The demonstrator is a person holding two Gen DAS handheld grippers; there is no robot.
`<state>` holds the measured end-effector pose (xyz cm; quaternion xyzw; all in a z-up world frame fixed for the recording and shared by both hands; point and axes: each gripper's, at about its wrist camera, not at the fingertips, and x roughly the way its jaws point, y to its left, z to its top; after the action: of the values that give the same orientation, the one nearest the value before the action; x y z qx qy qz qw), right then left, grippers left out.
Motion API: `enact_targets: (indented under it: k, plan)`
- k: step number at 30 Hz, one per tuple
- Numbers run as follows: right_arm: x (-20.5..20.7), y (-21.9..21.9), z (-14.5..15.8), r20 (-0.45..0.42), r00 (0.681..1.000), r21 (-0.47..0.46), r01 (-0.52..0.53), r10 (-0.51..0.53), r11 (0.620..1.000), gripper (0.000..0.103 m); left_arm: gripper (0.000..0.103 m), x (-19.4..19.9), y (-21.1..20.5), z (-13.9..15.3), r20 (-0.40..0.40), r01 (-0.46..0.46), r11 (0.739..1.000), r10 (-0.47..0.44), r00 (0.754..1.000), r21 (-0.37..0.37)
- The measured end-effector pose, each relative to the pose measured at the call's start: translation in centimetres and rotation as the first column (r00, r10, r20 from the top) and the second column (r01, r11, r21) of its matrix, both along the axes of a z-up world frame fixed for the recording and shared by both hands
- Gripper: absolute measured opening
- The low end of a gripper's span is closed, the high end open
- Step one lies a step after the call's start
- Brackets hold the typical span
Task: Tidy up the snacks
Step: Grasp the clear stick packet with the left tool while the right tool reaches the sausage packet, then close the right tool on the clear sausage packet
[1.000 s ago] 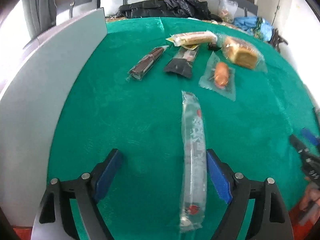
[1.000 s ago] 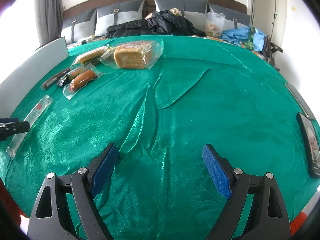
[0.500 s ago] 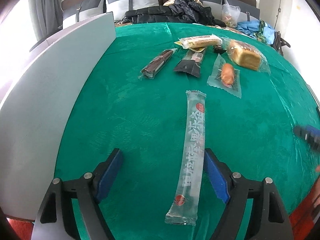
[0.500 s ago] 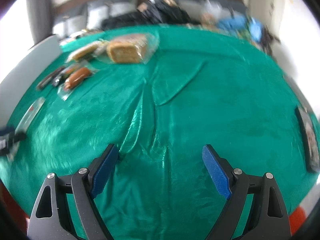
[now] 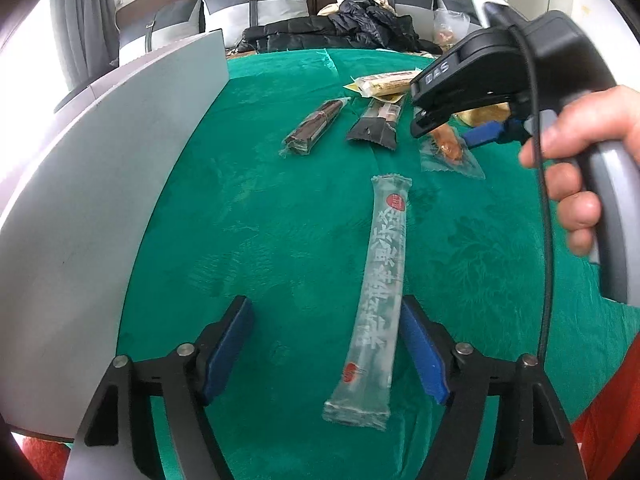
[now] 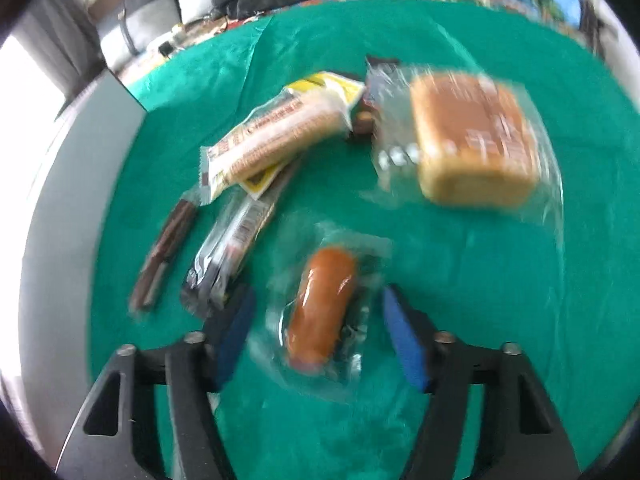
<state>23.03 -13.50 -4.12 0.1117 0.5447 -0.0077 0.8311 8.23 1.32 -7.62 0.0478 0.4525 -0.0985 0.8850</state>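
Both grippers are closing. Right gripper (image 6: 316, 332) is straddling the wrapped sausage (image 6: 322, 308) at near centre – pads not yet pressing; it should be centred before squeezing. Left gripper (image 5: 326, 350) – long clear jelly stick (image 5: 374, 300) lies beside its right pad, ungripped.

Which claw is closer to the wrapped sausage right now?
Right. The right claw straddles the wrapped sausage, jaws closing around it; the left claw sits farther back over the long clear snack stick.
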Motion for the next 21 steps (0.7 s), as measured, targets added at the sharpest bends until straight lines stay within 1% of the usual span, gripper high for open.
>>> enact_targets:
  k: [2,4,7,9,11,12,14,15,16,17,18,21]
  plan:
    - [0.2,0.6,0.0,0.002,0.999,-0.050,-0.037,0.037,0.998,0.053,0.065,0.0,-0.2,0.1,0.006,0.013,1.000,-0.013,1.000,-0.002]
    - [-0.2,0.7,0.1,0.009,0.995,-0.065,-0.097,0.098,0.993,0.049,0.055,-0.2,-0.6,0.1,0.014,0.033,0.999,-0.033,0.999,0.000]
    - [-2.2,0.3,0.2,0.015,0.979,-0.088,-0.201,0.203,0.976,0.048,0.052,-0.2,-1.2,0.2,0.019,0.066,0.998,-0.066,0.998,0.000]
    - [-4.2,-0.5,0.1,0.013,0.968,-0.082,-0.249,0.251,0.965,0.048,0.052,0.0,-1.3,0.3,0.017,0.066,0.998,-0.066,0.998,-0.009]
    - [-6.2,-1.9,0.1,0.012,0.961,-0.059,-0.274,0.275,0.960,0.048,0.052,0.2,-1.4,0.3,0.017,0.064,0.998,-0.064,0.998,-0.012]
    - [-7.0,-2.5,0.1,0.008,0.960,-0.058,-0.280,0.281,0.958,0.048,0.052,0.4,-1.5,0.3,0.017,0.063,0.998,-0.063,0.998,-0.012]
    - [-8.9,-4.3,0.1,0.000,0.960,-0.063,-0.279,0.280,0.958,0.048,0.045,0.5,-2.0,0.3,0.017,0.078,0.997,-0.078,0.997,-0.009]
    - [-9.6,-4.9,0.0,-0.002,0.962,-0.062,-0.272,0.273,0.960,0.048,0.030,0.5,-2.2,0.4,0.015,0.092,0.996,-0.092,0.996,-0.012]
    - [-10.0,-5.6,0.1,-0.002,0.966,-0.056,-0.259,0.260,0.964,0.048,0.019,0.6,-2.5,0.4,0.011,0.107,0.994,-0.107,0.994,-0.012]
    - [-10.3,-6.1,0.2,0.001,0.969,-0.044,-0.247,0.247,0.968,0.048,0.018,0.6,-2.8,0.5,0.006,0.105,0.994,-0.105,0.994,-0.002]
    - [-10.6,-6.6,0.3,0.006,0.973,-0.028,-0.231,0.231,0.973,0.049,0.018,0.6,-2.7,0.5,0.003,0.100,0.995,-0.100,0.995,-0.013]
    - [-10.7,-7.4,0.1,-0.009,0.984,-0.023,-0.177,0.176,0.984,0.067,0.017,0.3,-2.0,0.6,-0.006,0.088,0.994,-0.088,0.996,-0.058]
